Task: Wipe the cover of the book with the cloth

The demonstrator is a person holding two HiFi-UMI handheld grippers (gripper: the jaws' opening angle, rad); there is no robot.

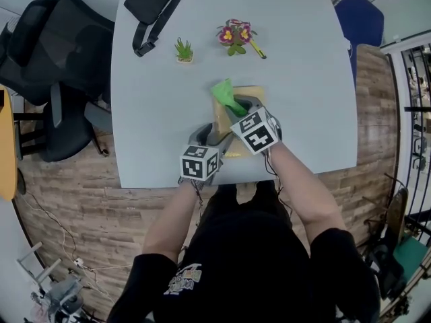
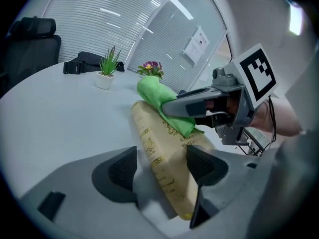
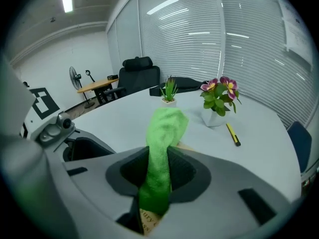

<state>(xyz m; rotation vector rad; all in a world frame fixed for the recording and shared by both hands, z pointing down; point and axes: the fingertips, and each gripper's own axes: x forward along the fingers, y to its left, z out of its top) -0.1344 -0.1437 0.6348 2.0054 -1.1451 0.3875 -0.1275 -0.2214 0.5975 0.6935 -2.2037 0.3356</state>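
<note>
A tan book (image 1: 244,94) lies near the front edge of the grey table (image 1: 155,113), its spine side tipped up. My left gripper (image 1: 214,137) holds its near end: in the left gripper view the book (image 2: 169,153) sits between the jaws of the left gripper (image 2: 162,168), the spine facing up and left. My right gripper (image 1: 237,108) is shut on a green cloth (image 1: 227,95) and presses it on the cover. In the right gripper view the cloth (image 3: 164,128) runs up between the jaws of the right gripper (image 3: 159,176), with a strip of book (image 3: 148,224) below it.
At the back of the table stand a small succulent pot (image 1: 184,50), a flower pot (image 1: 234,35) with a yellow pen (image 1: 258,49) beside it, and a black bag (image 1: 158,2). A black office chair (image 1: 54,66) is left of the table, a blue chair (image 1: 360,19) at back right.
</note>
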